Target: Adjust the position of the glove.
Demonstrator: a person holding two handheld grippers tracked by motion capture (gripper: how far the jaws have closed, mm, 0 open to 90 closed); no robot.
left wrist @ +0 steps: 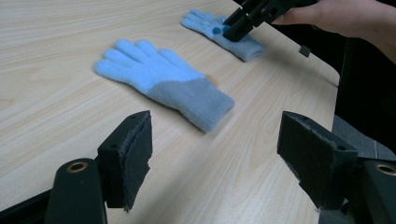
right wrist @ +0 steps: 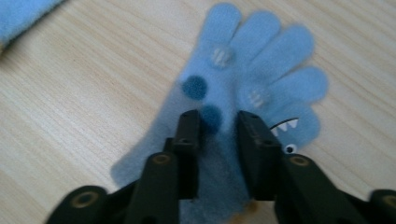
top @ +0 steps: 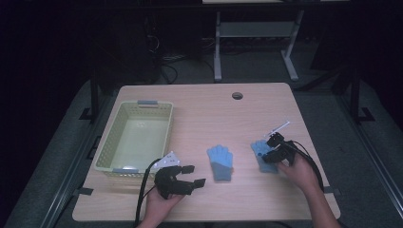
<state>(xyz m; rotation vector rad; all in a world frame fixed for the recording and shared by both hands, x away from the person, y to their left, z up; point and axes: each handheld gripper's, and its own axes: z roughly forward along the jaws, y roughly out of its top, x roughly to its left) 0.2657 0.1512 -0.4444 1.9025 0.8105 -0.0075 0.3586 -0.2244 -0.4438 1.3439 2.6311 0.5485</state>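
Two blue knit gloves with grey cuffs lie flat on the wooden table [top: 209,109]. The middle glove [top: 220,161] [left wrist: 163,84] rests palm down, fingers pointing away. My left gripper [top: 196,175] [left wrist: 217,140] hovers open just left of and nearer than this glove, with nothing between its jaws. The right glove [top: 259,148] [right wrist: 261,70] has dots and a toothy face on it. My right gripper [top: 270,151] [right wrist: 218,123] presses down on its palm, jaws drawn narrow with fabric pinched between them. The left gripper view also shows that right gripper [left wrist: 236,28] on its glove [left wrist: 205,23].
A pale yellow plastic basket [top: 109,142] stands at the table's left, just behind my left gripper. A thin white stick [top: 279,127] lies beyond the right glove. A round cable hole [top: 237,95] is near the far edge.
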